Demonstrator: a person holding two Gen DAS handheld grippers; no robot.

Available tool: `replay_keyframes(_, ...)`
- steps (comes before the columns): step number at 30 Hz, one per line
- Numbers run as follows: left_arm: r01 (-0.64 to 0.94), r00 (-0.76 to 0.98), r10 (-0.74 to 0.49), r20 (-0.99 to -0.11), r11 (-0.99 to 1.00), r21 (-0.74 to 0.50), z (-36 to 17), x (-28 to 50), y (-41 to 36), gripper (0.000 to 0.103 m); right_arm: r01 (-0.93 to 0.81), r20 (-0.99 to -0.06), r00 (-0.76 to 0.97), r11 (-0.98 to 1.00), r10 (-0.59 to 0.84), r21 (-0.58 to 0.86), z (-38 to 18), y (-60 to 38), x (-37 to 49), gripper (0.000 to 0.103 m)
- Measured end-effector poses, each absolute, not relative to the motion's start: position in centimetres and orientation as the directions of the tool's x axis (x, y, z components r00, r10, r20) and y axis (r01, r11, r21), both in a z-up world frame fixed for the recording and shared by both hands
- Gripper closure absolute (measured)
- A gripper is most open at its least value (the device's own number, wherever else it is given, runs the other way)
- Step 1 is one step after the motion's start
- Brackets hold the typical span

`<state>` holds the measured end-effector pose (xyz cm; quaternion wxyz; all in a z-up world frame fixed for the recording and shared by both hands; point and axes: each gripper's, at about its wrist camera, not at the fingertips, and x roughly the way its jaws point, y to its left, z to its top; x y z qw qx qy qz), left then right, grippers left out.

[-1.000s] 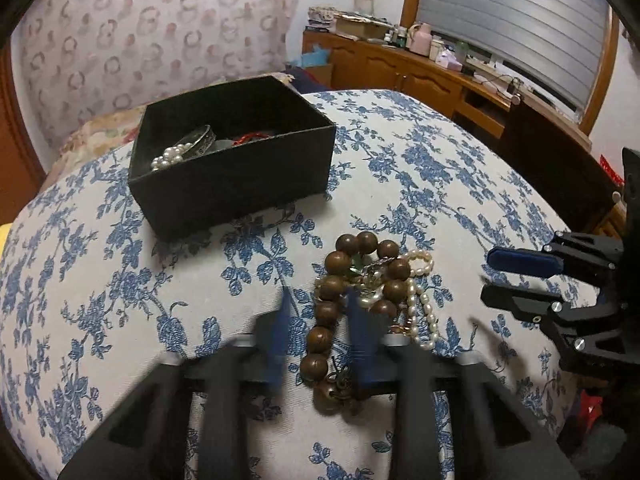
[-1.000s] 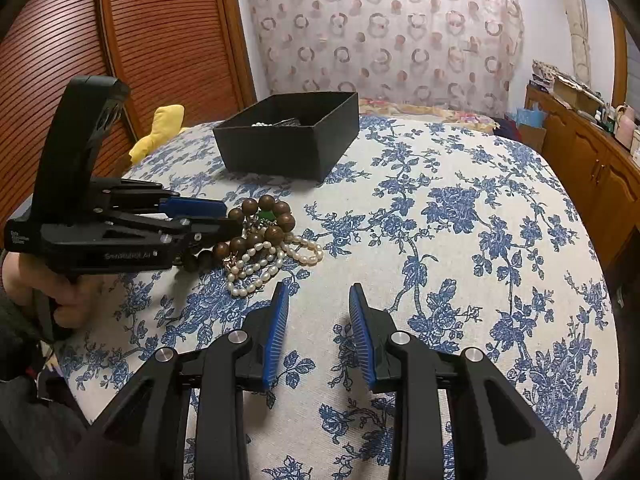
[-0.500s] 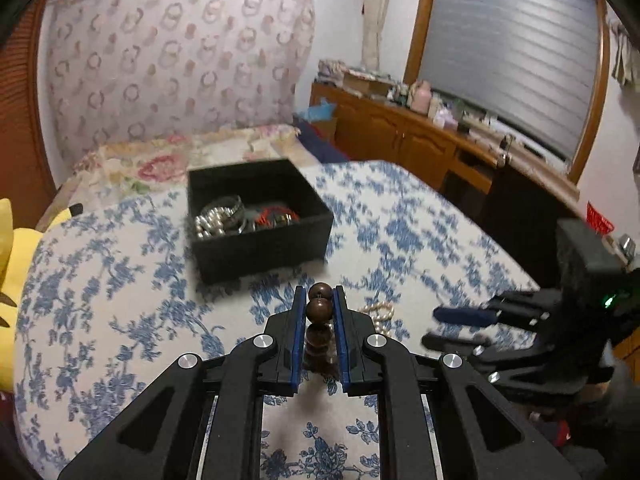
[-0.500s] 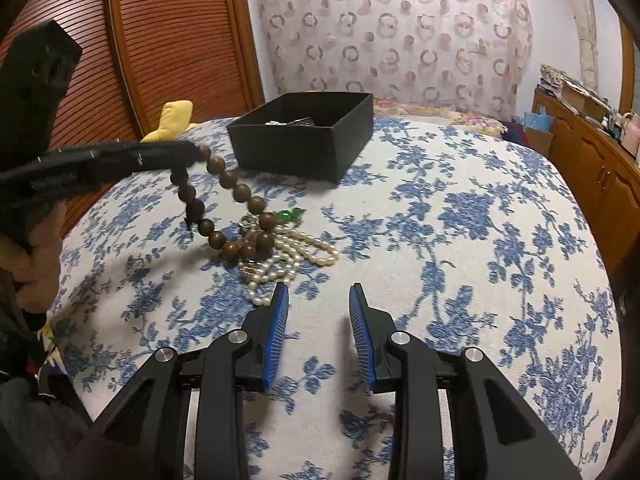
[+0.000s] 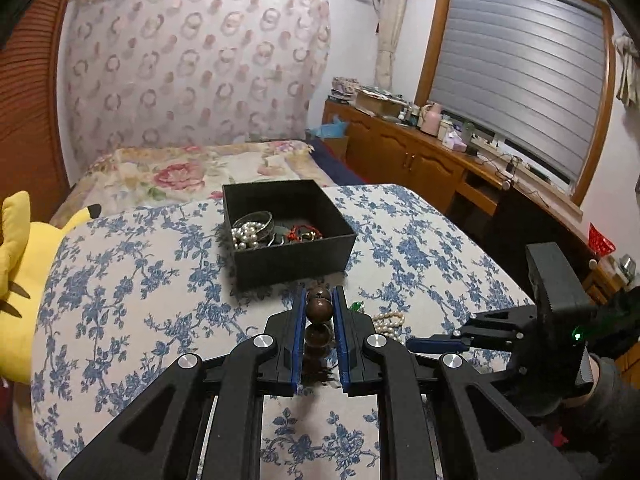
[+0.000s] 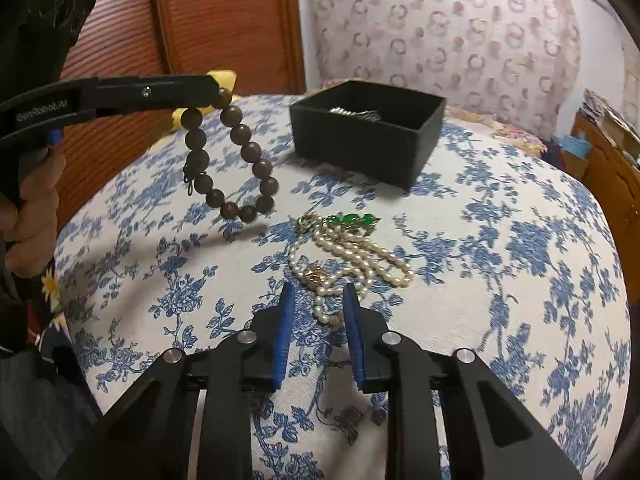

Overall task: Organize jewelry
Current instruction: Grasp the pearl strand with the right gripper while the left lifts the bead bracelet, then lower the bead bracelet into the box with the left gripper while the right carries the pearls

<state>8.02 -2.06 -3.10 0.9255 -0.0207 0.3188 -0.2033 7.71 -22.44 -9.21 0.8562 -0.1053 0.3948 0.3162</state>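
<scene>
Fingers first: your left gripper [image 5: 318,312] is clamped narrow on the wooden bead bracelet [image 5: 319,309], blue pads squeezing one brown bead, with another bead poking out past the tips and one behind. Your right gripper [image 6: 316,300] has its fingers spread apart, holding nothing, tips just over the near end of the pearl strands [image 6: 352,256] lying on the blue floral cloth [image 6: 520,240].

Only writing I can spot is pale lettering on the side of the left gripper's body in the right wrist view, something like "GenRobot.AI", but it's blurry so don't quote me.

What each camera gives you: the left wrist view only shows those few beads between the pads, and a bit of pearl peeking out right of the fingers. The right wrist view shows the whole bracelet loop hanging off the left gripper's tip, clear of the cloth, with a small dark tassel on its left side and its shadow underneath. It also shows a green stone piece [image 6: 352,220] at the far end of the pearls.

Further back, the black box [image 5: 288,232] sits on the cloth. The left view looks down into it: pearls, a metal bangle, something red. The right view barely catches a glint inside. A yellow plush [image 5: 24,280] sits off the left edge.
</scene>
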Motion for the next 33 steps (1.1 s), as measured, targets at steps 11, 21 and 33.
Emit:
replay_keyframes(11, 0.356, 0.708, -0.383, -0.594, 0.919, -0.168, -3.7, 8.1, -1.5, 0.091, -0.677, -0.788, 0.461, 0.736, 0.408, -0.015, -9.7, -21.6, 8.1, 0.098)
replay_keyframes(21, 0.347, 0.714, -0.38, -0.588, 0.921, -0.174, -3.8, 7.9, -1.2, 0.091, -0.63, -0.697, 0.572, 0.776, 0.434, -0.033, -5.1, -23.6, 9.1, 0.098)
replay_keyframes(33, 0.331, 0.745, -0.37, -0.554, 0.927, -0.175, -2.2, 7.5, -0.2, 0.091, -0.618, -0.589, 0.663, 0.782, 0.463, -0.081, 1.9, -23.5, 9.6, 0.098)
